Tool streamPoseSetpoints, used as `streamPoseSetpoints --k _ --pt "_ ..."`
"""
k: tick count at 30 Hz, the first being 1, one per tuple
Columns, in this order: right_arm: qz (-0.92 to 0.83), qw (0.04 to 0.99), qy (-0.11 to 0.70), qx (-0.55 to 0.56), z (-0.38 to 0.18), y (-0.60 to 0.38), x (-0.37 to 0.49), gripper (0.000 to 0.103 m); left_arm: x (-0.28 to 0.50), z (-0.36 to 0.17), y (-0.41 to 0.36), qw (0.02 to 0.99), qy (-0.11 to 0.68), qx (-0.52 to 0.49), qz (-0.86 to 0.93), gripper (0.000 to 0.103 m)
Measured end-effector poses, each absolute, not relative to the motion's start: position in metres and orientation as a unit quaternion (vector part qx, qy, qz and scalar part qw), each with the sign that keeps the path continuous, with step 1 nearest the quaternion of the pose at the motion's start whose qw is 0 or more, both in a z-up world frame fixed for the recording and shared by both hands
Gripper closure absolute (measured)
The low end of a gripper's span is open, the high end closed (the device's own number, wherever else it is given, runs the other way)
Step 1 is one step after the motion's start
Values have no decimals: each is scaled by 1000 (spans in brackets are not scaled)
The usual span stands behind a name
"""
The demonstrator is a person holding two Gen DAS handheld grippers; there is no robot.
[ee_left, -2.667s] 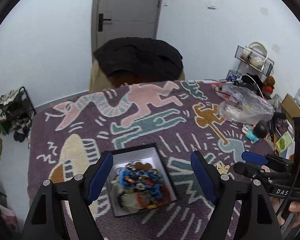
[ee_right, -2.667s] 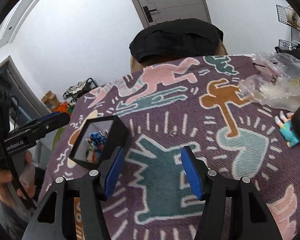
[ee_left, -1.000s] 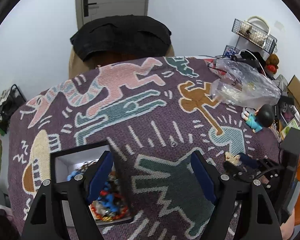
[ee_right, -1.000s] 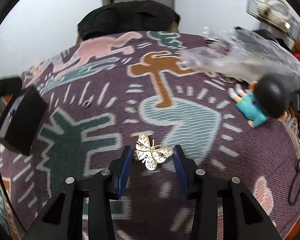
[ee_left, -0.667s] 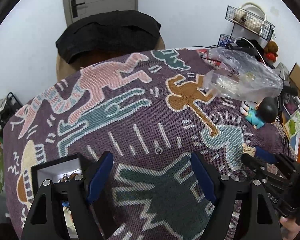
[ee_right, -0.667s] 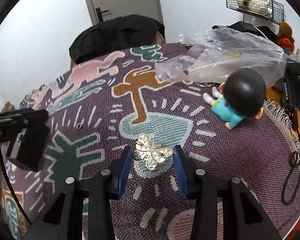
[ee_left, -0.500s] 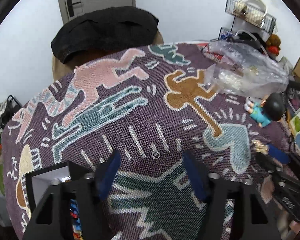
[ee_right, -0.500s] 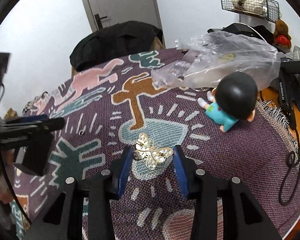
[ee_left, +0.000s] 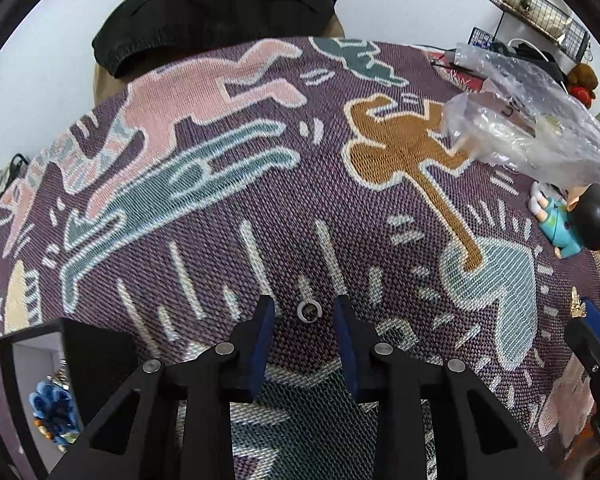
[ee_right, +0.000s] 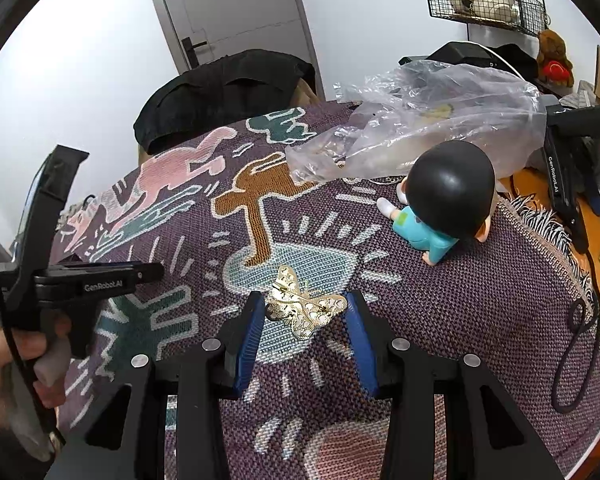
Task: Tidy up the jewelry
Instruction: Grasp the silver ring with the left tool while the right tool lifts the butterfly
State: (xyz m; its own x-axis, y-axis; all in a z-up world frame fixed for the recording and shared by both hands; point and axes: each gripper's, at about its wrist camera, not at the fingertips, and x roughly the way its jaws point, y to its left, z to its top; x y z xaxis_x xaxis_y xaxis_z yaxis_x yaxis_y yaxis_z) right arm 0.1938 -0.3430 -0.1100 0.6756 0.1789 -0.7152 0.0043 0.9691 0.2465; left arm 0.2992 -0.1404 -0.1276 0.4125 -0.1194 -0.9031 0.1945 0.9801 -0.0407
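A small silver ring (ee_left: 308, 311) lies on the purple patterned blanket (ee_left: 220, 208). My left gripper (ee_left: 305, 309) is down at the blanket with its jaws narrowed around the ring, a small gap left on each side. My right gripper (ee_right: 306, 307) is shut on a gold butterfly brooch (ee_right: 303, 309) and holds it above the blanket. The black jewelry box (ee_left: 60, 364), with beads inside, stands at the lower left of the left wrist view. The left gripper's body also shows in the right wrist view (ee_right: 80, 280).
A crumpled clear plastic bag (ee_right: 428, 116) and a black-haired toy figure (ee_right: 444, 204) lie at the right. A black jacket (ee_left: 216, 8) hangs over a chair behind the table. A wire shelf (ee_right: 484, 4) hangs on the wall. Cables (ee_right: 576, 344) trail at the right edge.
My left gripper has moved right from the box to the ring, dropped low and narrowed its jaws. My right gripper closed on the brooch earlier and has lifted it.
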Motion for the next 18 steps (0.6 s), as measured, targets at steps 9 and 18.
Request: streamPoseSetpoints --k 9,18 --pt "58 910 397 106 -108 -333 193 61 298 -127 -141 848 521 56 -81 90" --pt "75 916 381 104 -96 -322 186 61 280 -89 -108 868 486 47 -84 90"
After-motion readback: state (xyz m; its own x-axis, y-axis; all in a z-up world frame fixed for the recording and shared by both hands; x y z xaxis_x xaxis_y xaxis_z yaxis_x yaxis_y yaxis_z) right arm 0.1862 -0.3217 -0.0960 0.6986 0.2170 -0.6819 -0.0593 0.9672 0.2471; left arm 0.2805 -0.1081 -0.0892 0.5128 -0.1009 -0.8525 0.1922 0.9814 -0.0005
